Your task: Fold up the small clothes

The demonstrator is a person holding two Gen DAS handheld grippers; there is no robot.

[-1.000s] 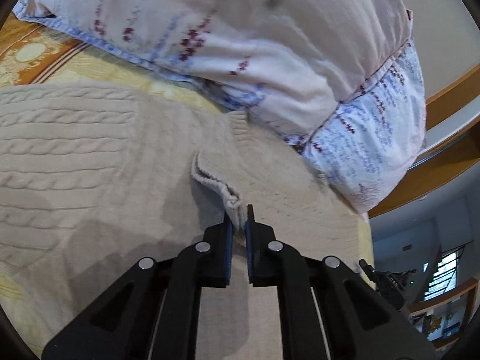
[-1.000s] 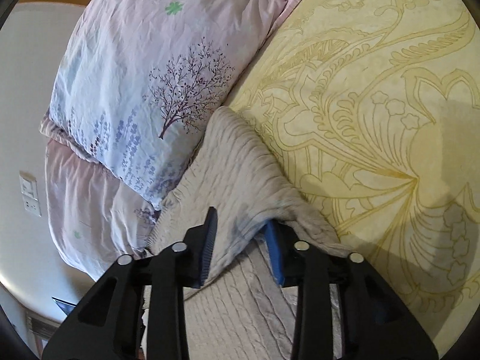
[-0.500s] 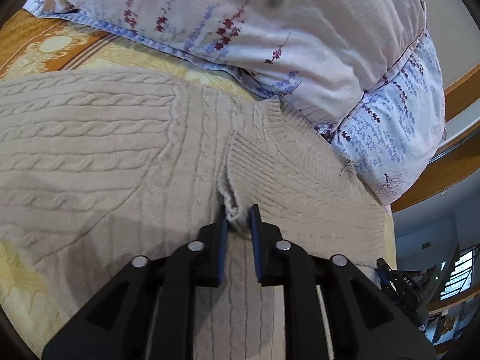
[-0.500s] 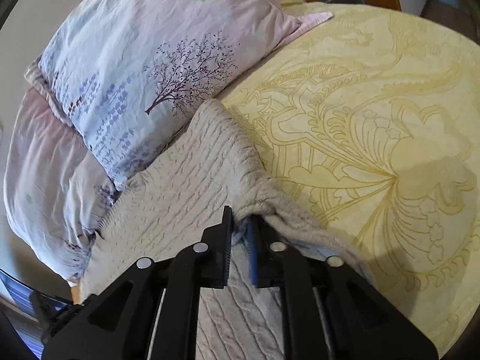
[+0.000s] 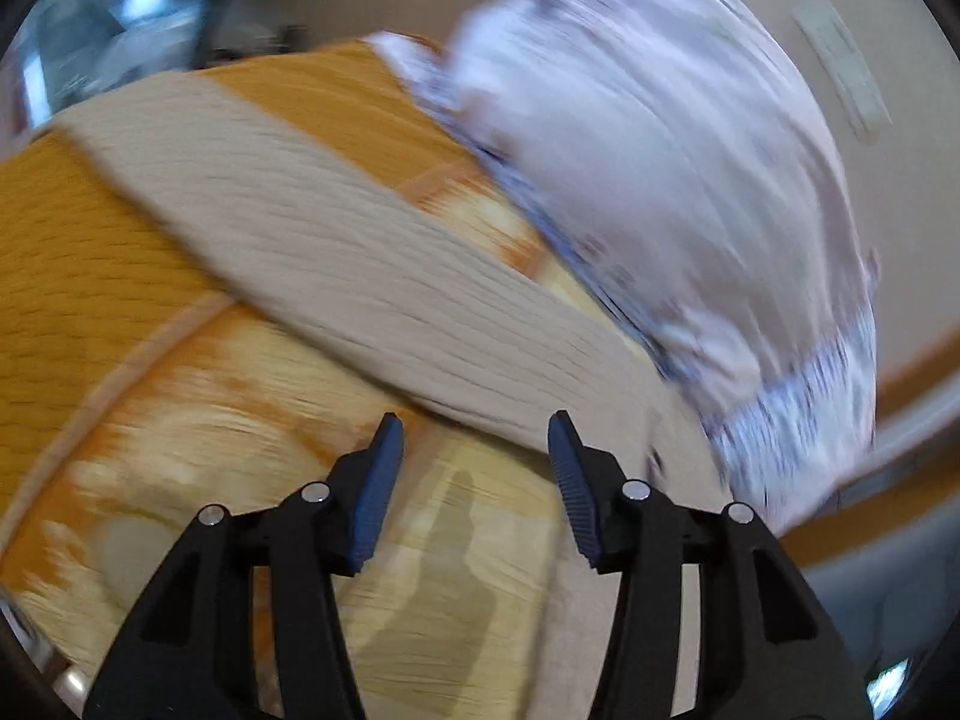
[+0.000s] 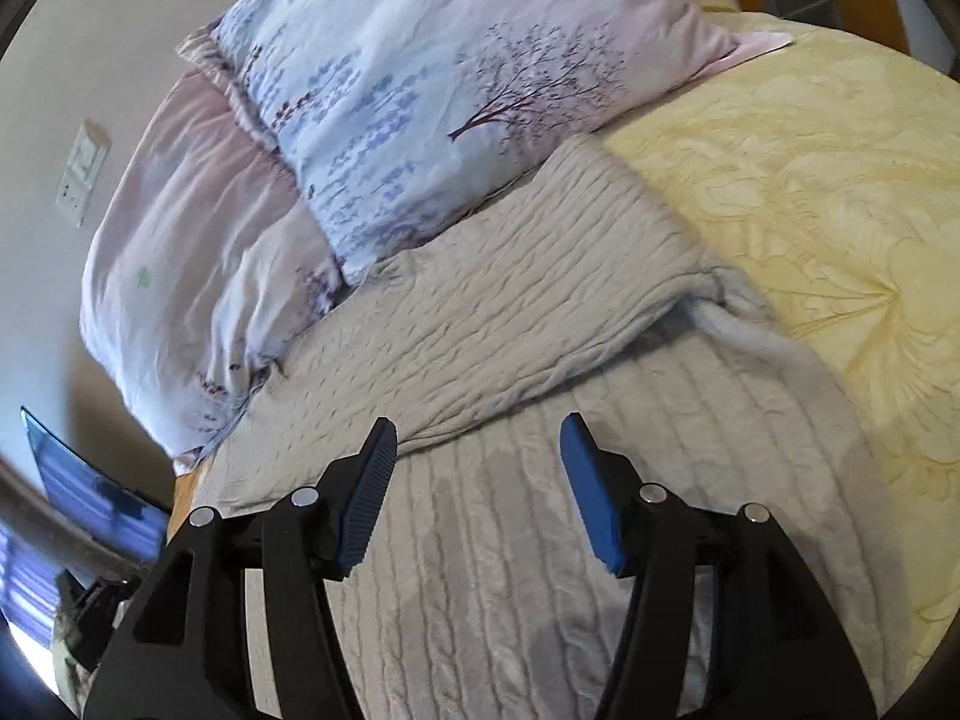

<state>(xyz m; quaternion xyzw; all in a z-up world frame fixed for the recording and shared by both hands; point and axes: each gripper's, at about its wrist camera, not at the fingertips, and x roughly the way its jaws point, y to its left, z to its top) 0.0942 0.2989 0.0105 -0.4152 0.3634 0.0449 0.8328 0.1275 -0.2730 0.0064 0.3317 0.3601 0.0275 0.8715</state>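
Nearest in the right wrist view, the right gripper (image 6: 477, 420) has its jaws opening, and nothing is between them; the cable-knit sweater (image 6: 510, 540) lies flat just under the fingertips, with one part (image 6: 510, 324) already folded over the body of it. In the left wrist view, which is much blurred, the left gripper (image 5: 474, 420) is also opening and holds nothing; it hangs over the bedspread (image 5: 120, 276), and just beyond its fingertips a long strip of the same sweater (image 5: 336, 252), probably a sleeve, lies across the orange and yellow cloth. I judge that one fold has just been let go and that the next step is to take the loose sleeve and bring it over the body. To do this well, each gripper should take the knit close to an edge, pinch only one layer, and carry it low and slowly, because thick knit is heavy and can slide or pull the finished fold open. Farther away, two flowered pillows (image 6: 450, 90) lie along the far side, and the sweater's top edge touches them, so a fold pushed that way could catch on them. Behind the pillows is the wall with a switch plate (image 6: 84, 174).
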